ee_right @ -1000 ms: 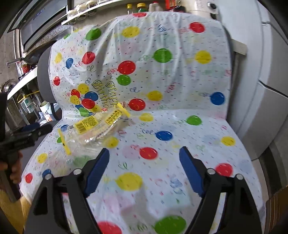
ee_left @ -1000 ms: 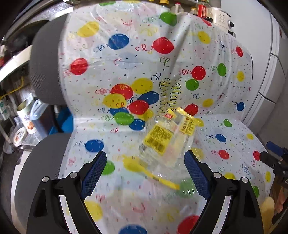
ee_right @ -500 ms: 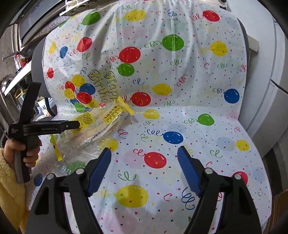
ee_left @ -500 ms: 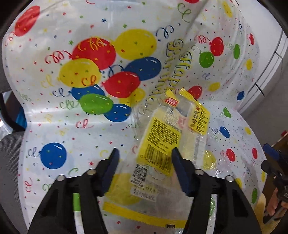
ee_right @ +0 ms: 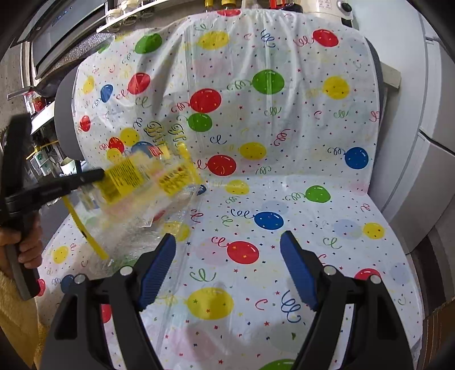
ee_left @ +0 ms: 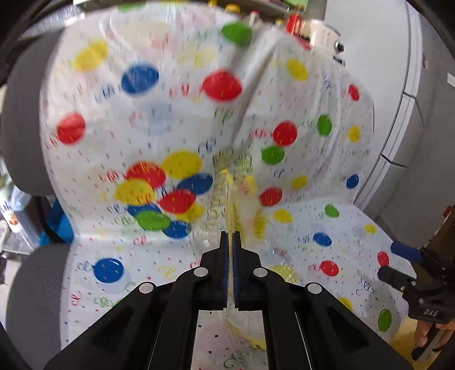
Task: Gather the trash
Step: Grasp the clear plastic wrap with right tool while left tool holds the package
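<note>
A clear plastic wrapper with yellow labels [ee_right: 142,185] is pinched edge-on in my left gripper [ee_left: 231,237], which is shut on it; in the left wrist view the wrapper [ee_left: 229,193] runs up from between the blue pads. In the right wrist view the left gripper [ee_right: 96,175] holds the wrapper lifted above the left side of the chair seat. My right gripper [ee_right: 227,264] is open and empty, over the front middle of the seat, to the right of the wrapper.
The chair [ee_right: 65,113] is grey and covered with a white balloon-print plastic sheet [ee_right: 270,142]. White cabinet fronts [ee_right: 421,142] stand to the right. A counter with bottles and jars [ee_left: 293,22] is behind the chair; clutter sits at the left.
My left gripper closed on the wrapper and lifted it off the seat, pulling back from the backrest. My right gripper stayed open and moved only slightly.
</note>
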`<action>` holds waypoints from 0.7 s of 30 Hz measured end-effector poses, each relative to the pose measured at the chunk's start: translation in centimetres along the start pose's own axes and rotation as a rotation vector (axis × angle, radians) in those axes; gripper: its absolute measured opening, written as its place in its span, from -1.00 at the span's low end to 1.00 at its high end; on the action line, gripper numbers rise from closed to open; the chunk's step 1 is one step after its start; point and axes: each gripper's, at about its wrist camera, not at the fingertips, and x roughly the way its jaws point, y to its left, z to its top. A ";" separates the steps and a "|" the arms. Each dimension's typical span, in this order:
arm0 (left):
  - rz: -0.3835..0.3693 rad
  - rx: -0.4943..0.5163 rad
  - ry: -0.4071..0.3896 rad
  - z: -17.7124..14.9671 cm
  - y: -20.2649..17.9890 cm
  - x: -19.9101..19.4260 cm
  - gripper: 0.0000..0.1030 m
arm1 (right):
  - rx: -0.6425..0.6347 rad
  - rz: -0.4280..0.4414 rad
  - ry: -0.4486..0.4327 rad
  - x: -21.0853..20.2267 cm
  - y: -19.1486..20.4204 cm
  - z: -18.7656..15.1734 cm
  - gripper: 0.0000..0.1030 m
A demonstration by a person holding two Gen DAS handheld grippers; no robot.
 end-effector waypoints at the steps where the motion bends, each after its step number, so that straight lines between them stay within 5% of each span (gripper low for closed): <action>1: 0.012 0.005 -0.038 0.2 -0.4 -1.1 -0.95 | -0.002 0.001 -0.002 -0.2 0.1 0.0 0.45; 6: 0.028 -0.034 -0.169 0.6 -0.7 -5.9 -0.96 | -0.018 0.013 -0.004 -0.7 1.1 0.1 0.45; 10: 0.152 -0.064 -0.231 -0.3 0.2 -9.8 -0.95 | -0.030 0.028 0.010 -0.1 2.0 0.2 0.45; 14: 0.228 -0.119 -0.234 -2.2 1.6 -11.2 -0.95 | -0.030 0.055 0.052 2.4 3.2 0.4 0.45; 21: 0.273 -0.170 -0.152 -5.4 3.8 -8.6 -0.95 | -0.027 0.042 0.121 8.5 4.7 1.2 0.03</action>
